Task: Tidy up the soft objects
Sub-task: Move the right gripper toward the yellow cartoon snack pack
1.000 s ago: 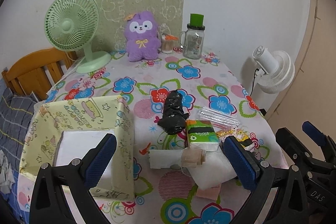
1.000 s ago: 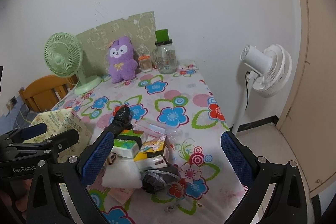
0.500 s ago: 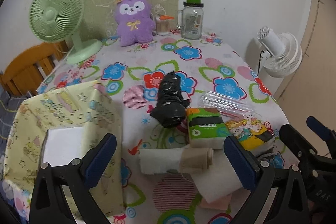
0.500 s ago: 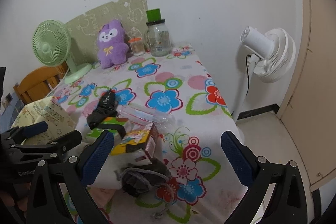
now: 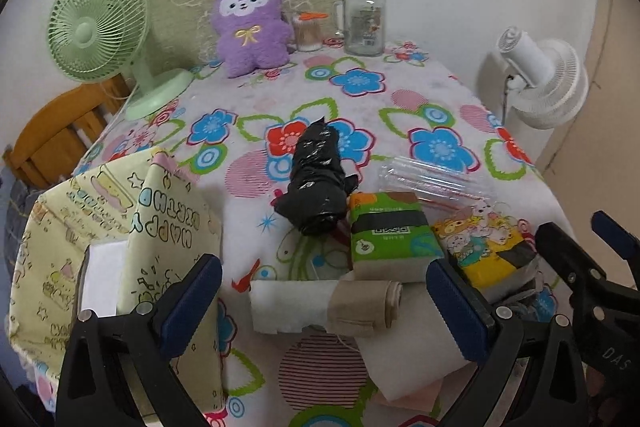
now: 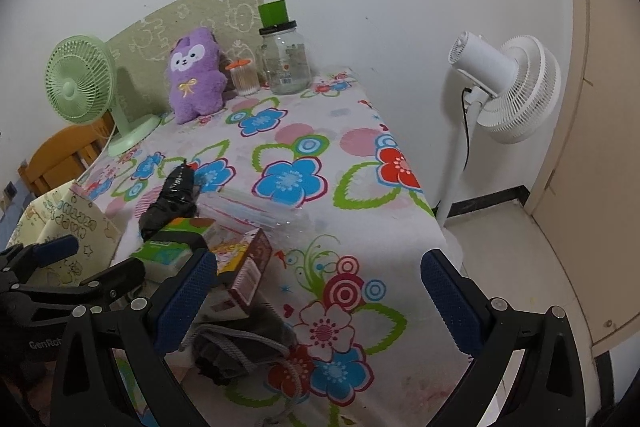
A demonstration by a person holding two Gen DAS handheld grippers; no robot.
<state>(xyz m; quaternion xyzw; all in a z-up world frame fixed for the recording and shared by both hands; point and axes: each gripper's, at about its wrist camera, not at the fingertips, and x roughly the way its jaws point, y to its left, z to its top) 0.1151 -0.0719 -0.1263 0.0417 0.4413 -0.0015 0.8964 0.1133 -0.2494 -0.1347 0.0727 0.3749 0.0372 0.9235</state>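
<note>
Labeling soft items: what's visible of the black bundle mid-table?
The black bundle looks like crinkly, glossy plastic film, perhaps a bag, rolled or bunched into a lumpy oblong. It lies flat on the floral tablecloth, long axis running away from the left wrist camera. Its near end meets the green tissue pack; a clear plastic packet lies to its right. Neither gripper touches it.

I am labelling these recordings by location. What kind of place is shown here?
Probably a room in a home: a table with a floral cloth, a purple plush toy and a green desk fan by the wall, and a white standing fan on the floor.
</note>
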